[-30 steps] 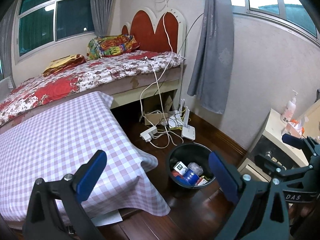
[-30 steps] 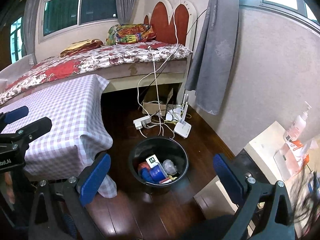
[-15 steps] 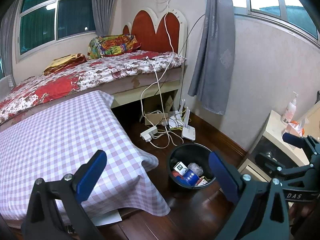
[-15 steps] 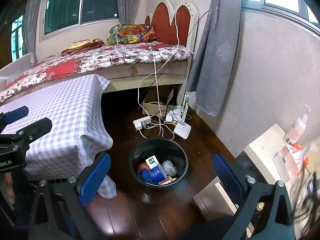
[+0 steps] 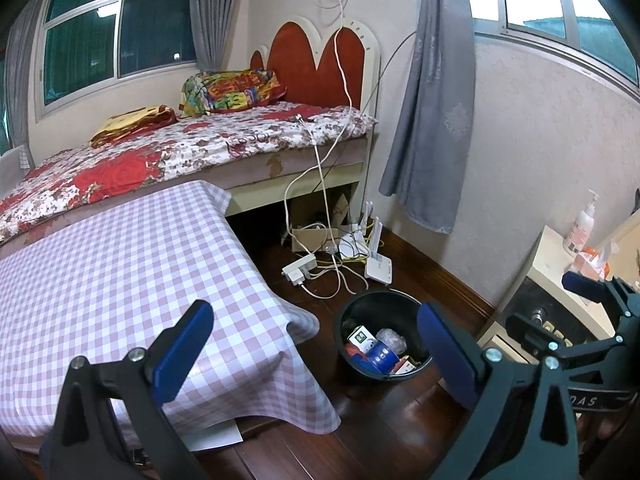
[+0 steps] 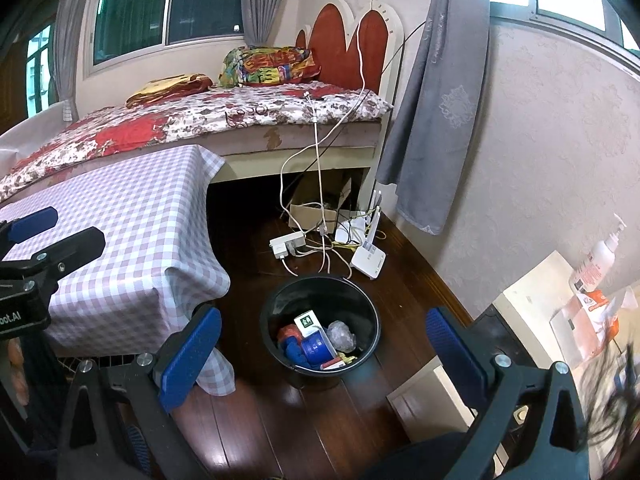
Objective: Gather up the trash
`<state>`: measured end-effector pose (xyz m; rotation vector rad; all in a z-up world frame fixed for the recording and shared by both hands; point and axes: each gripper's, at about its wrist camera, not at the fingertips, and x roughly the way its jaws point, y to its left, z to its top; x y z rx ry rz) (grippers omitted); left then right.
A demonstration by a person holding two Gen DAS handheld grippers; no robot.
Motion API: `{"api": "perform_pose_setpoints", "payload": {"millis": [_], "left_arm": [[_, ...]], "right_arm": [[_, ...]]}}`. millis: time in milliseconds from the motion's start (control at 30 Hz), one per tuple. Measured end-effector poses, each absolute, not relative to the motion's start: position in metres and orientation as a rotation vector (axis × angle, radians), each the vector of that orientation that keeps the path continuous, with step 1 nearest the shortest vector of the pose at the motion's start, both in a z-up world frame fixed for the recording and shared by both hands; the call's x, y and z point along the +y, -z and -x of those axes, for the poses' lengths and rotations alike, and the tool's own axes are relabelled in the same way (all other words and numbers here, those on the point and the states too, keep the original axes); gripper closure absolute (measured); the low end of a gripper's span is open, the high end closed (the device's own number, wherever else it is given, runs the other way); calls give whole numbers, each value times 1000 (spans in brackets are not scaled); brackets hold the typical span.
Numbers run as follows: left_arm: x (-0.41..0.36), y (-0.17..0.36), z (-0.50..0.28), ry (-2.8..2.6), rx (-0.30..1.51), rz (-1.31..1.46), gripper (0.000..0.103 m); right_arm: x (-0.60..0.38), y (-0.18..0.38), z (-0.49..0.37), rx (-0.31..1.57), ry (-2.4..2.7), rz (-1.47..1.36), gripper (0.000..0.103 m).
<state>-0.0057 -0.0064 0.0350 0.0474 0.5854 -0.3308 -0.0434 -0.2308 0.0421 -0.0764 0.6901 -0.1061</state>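
Bed (image 5: 192,152) with floral cover stands against the far wall, red heart-shaped headboard (image 5: 320,64) at its head. In front of it, a surface (image 5: 120,272) draped in a lilac checked cloth, its corner hanging toward the wooden floor (image 6: 256,416).

Black trash bin (image 6: 372,312) stands on the floor just beside that hanging corner, between the surface and a cream cabinet (image 6: 532,300) on the right. Inside the bin: a blue tub (image 6: 316,350), a small white and green box (image 6: 307,323), crumpled clear plastic (image 6: 341,335), and red and blue scraps.

Behind the bin, a white power strip (image 6: 287,243), a router (image 6: 369,258) and tangled cables.

Left gripper (image 5: 316,344): fingers spread wide, holding nothing, above the surface edge and the bin. Right gripper (image 6: 324,344): fingers likewise wide apart and empty, framing the bin from above.
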Motion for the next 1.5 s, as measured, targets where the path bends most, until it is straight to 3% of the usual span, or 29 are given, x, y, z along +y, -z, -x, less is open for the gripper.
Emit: {"api": "perform_pose_setpoints", "payload": {"millis": [1500], "left_arm": [[-6,-26,-1,337,604,-71,1]], "right_arm": [[-228,-43,40,694,98,86,0]]}}
